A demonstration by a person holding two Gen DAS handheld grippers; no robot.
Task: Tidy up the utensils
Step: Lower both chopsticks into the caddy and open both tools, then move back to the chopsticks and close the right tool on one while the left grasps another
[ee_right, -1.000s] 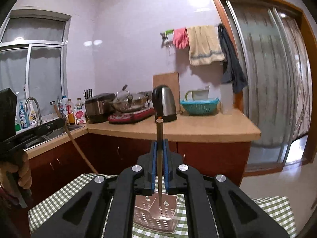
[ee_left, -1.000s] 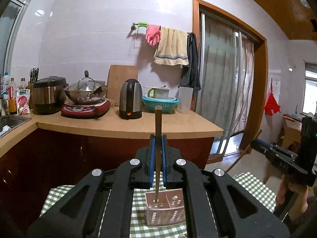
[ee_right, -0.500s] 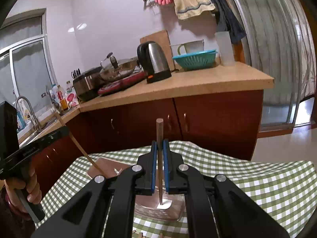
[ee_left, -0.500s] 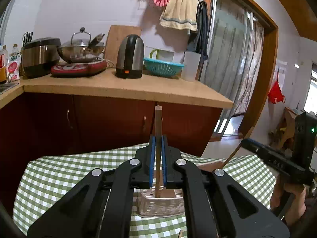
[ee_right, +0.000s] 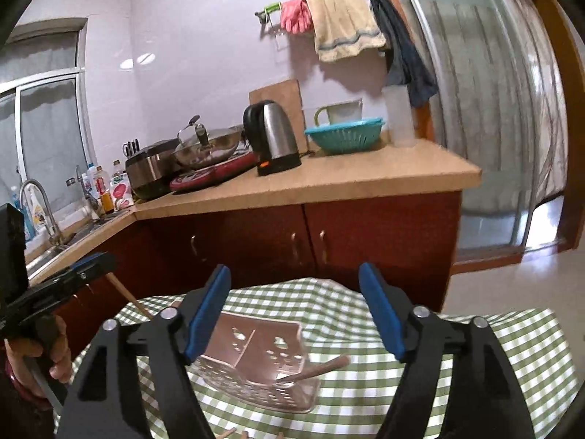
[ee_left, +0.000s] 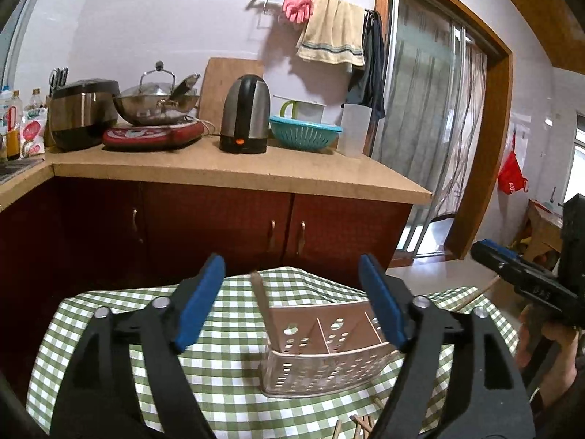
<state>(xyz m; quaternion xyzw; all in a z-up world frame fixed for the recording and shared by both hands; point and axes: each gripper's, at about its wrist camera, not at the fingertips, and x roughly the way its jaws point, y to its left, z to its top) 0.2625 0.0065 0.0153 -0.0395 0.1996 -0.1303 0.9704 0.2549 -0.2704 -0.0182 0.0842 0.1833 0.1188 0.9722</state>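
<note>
My left gripper [ee_left: 292, 301] is opening: its jaws stand wide apart, and the blue pads [ee_left: 199, 305] press on nothing. A brown chopstick [ee_left: 261, 301] stands tilted in the left end compartment of the utensil holder [ee_left: 325, 362], between the pads but clear of both. The holder rests on the green checked cloth of the table [ee_left: 109, 329], just ahead of the jaws.

My right gripper [ee_right: 294, 311] is also opening: its jaws are wide apart and grip nothing. In the right wrist view the holder [ee_right: 256, 362] sits ahead of and below the pads [ee_right: 382, 314], tipped towards the camera. A second chopstick [ee_right: 318, 369] lies slanted at its right side, its lower end inside the holder, untouched by either pad.

More sticks [ee_left: 360, 422] lie on the cloth at the lower edge of the left wrist view, near the holder
</note>
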